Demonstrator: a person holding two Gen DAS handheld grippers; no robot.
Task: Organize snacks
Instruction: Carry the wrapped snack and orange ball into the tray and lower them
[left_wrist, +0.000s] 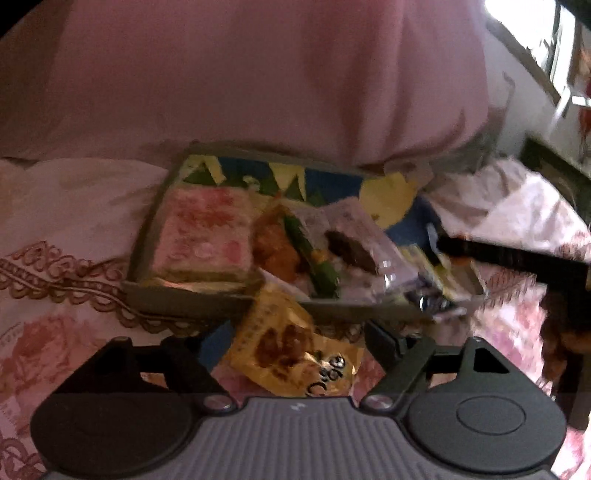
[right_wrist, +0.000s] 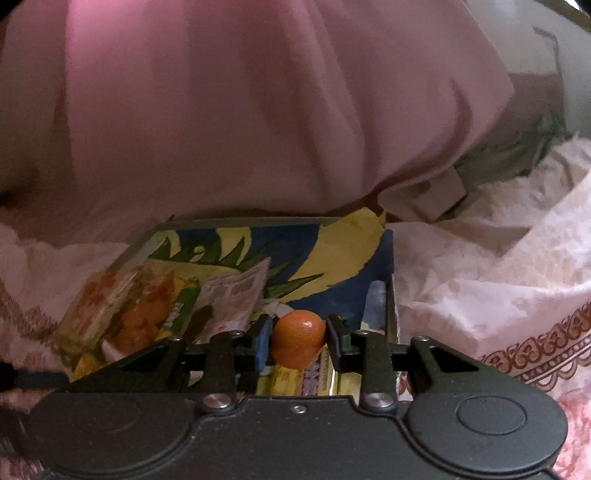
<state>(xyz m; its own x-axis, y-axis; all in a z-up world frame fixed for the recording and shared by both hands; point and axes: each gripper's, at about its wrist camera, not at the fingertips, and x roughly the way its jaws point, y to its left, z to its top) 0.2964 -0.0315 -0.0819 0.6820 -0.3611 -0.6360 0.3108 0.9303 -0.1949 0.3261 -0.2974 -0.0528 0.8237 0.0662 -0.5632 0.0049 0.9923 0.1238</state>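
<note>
An open box (left_wrist: 184, 299) with a blue, yellow and green lining sits on the bed and holds several snack packets. A yellow cookie packet (left_wrist: 291, 350) leans over its near rim. My left gripper (left_wrist: 288, 343) is open, and the packet lies between its fingers with a gap on each side. My right gripper (right_wrist: 299, 326) is shut on a small orange (right_wrist: 297, 343) and holds it over the near right part of the box (right_wrist: 389, 277). In the left wrist view, the right gripper's black finger (left_wrist: 498, 254) reaches in from the right.
In the box lie a pink packet (left_wrist: 207, 232), an orange-and-green packet (left_wrist: 280, 243) and a clear wrapper with a brown cake (left_wrist: 351, 247). A big pink pillow (left_wrist: 258, 74) rises right behind the box. Floral bedsheet (left_wrist: 55, 221) surrounds it.
</note>
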